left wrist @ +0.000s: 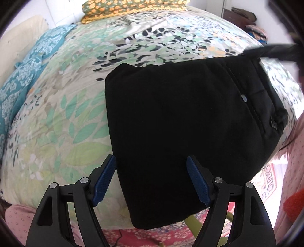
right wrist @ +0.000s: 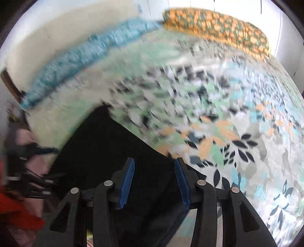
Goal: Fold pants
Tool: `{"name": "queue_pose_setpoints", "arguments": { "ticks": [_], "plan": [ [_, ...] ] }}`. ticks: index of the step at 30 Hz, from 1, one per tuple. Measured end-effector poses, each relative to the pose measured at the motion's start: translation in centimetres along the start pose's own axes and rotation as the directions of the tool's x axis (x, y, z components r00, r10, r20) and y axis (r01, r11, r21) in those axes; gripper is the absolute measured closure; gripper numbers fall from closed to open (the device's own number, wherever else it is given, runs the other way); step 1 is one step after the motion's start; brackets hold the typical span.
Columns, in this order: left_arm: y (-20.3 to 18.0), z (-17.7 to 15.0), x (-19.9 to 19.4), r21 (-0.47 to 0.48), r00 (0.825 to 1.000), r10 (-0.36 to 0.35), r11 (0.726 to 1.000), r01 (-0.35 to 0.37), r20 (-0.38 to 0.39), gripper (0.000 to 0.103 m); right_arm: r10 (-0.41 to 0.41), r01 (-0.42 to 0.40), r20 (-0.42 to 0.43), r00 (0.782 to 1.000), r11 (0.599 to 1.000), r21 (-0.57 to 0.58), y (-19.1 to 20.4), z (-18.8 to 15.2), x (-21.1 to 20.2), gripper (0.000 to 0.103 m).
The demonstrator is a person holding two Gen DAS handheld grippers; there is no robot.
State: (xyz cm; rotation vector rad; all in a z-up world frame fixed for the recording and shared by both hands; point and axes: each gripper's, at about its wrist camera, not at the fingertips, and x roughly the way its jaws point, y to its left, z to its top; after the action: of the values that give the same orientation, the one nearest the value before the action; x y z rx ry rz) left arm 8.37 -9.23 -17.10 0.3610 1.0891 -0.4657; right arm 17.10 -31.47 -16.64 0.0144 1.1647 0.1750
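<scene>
The black pants (left wrist: 180, 136) lie folded on the bed (left wrist: 62, 117), at its near edge, over the leaf-patterned cover. The left gripper (left wrist: 151, 180) hovers above them with jaws wide and holding nothing. The right gripper (right wrist: 153, 182) also stands with jaws apart over the pants. Far away lie an orange pillow (left wrist: 133, 7) and, on the left, a blue pillow (left wrist: 28, 72).

The place was a bedroom in a home; a bed (left wrist: 57, 117) filled both views, spread with a leaf-printed cover in green, black and orange; an orange-and-green patterned pillow (left wrist: 133, 7) lay at its far end; a teal patterned cloth (left wrist: 28, 76) ran along one side by a pale wall; a red patterned rug (left wrist: 144, 235) covered the floor below.
</scene>
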Motion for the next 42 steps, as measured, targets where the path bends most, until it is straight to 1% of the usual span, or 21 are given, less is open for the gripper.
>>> {"name": "queue_pose_setpoints", "arguments": {
  "ticks": [1,2,3,4,5,6,9,11,13,15,18,19,20,23,34,36,38,42],
  "plan": [
    [0.0,-0.1,-0.1,0.002,1.000,-0.005,1.000,0.005,0.001,0.022,0.008,-0.007,-0.027,1.000,0.999,0.033,-0.8,-0.3,1.3,0.058],
    [0.0,-0.2,-0.1,0.001,1.000,-0.005,1.000,0.005,0.002,0.021,0.039,-0.038,-0.006,0.999,0.996,0.077,-1.3,-0.3,1.3,0.057],
    [0.0,-0.2,-0.2,0.001,1.000,0.000,1.000,0.000,0.002,0.021,0.051,-0.053,0.017,0.999,0.993,0.108,-1.7,-0.4,0.5,0.057],
    [0.0,-0.2,-0.2,0.001,1.000,0.003,1.000,-0.003,0.002,0.021,0.033,-0.037,0.034,0.999,0.993,0.115,-1.5,-0.5,-0.7,0.057],
    [0.0,-0.2,-0.4,-0.002,1.000,0.010,1.000,-0.010,0.004,0.021,0.019,-0.024,0.047,0.999,0.994,0.103,-0.9,-0.5,-1.8,0.057],
    [0.0,-0.1,-0.4,-0.005,1.000,0.014,1.000,-0.014,0.006,0.021,0.023,-0.028,0.061,0.998,0.996,0.089,-0.3,-0.8,-2.9,0.057],
    [0.2,0.3,-0.6,-0.024,1.000,0.020,1.000,-0.020,0.015,0.021,0.082,-0.087,0.099,0.992,0.995,0.045,2.1,-2.5,-6.8,0.057],
    [0.4,0.6,-0.5,-0.036,1.000,0.025,0.999,-0.025,0.010,0.021,0.125,-0.128,0.102,0.987,0.992,0.019,3.8,-4.3,-8.5,0.057],
    [0.3,0.5,-0.3,-0.040,1.000,0.021,0.999,-0.021,0.004,0.021,0.153,-0.153,0.087,0.984,0.988,-0.002,5.6,-5.9,-9.2,0.057],
    [0.0,0.4,-0.1,-0.029,1.000,0.028,0.999,-0.028,-0.002,0.021,0.153,-0.152,0.058,0.987,0.988,-0.019,7.1,-7.6,-9.0,0.057],
    [-0.2,0.3,0.0,-0.017,0.999,0.034,0.999,-0.034,-0.005,0.021,0.104,-0.105,-0.020,0.994,0.993,-0.048,8.7,-9.9,-6.9,0.057],
    [-0.2,0.3,0.1,-0.013,0.999,0.036,0.999,-0.036,-0.005,0.020,0.084,-0.087,-0.057,0.995,0.995,-0.040,8.9,-10.6,-5.8,0.057],
    [-0.2,0.3,0.1,-0.014,0.999,0.037,0.999,-0.037,-0.007,0.019,0.084,-0.086,-0.071,0.994,0.996,-0.031,8.9,-11.0,-5.2,0.057],
    [0.1,0.2,0.4,-0.025,0.999,0.031,0.999,-0.031,-0.016,0.017,0.086,-0.087,-0.063,0.994,0.996,-0.014,9.3,-11.7,-5.2,0.056],
    [0.1,0.2,0.6,-0.038,0.999,0.028,0.999,-0.029,-0.029,0.013,0.094,-0.095,-0.079,0.992,0.995,-0.011,9.2,-11.7,-4.3,0.054],
    [0.2,0.2,0.6,-0.042,0.999,0.029,0.999,-0.030,-0.033,0.012,0.103,-0.104,-0.078,0.992,0.995,-0.008,9.2,-11.7,-4.2,0.052],
    [0.2,0.1,0.6,-0.045,0.999,0.029,0.999,-0.031,-0.034,0.012,0.108,-0.109,-0.080,0.991,0.994,-0.015,9.4,-11.7,-4.2,0.047],
    [0.4,0.2,0.1,-0.051,0.999,0.044,0.998,-0.045,-0.030,0.012,0.088,-0.093,-0.105,0.991,0.995,-0.047,10.1,-11.8,-4.2,0.040]
  ]
}}
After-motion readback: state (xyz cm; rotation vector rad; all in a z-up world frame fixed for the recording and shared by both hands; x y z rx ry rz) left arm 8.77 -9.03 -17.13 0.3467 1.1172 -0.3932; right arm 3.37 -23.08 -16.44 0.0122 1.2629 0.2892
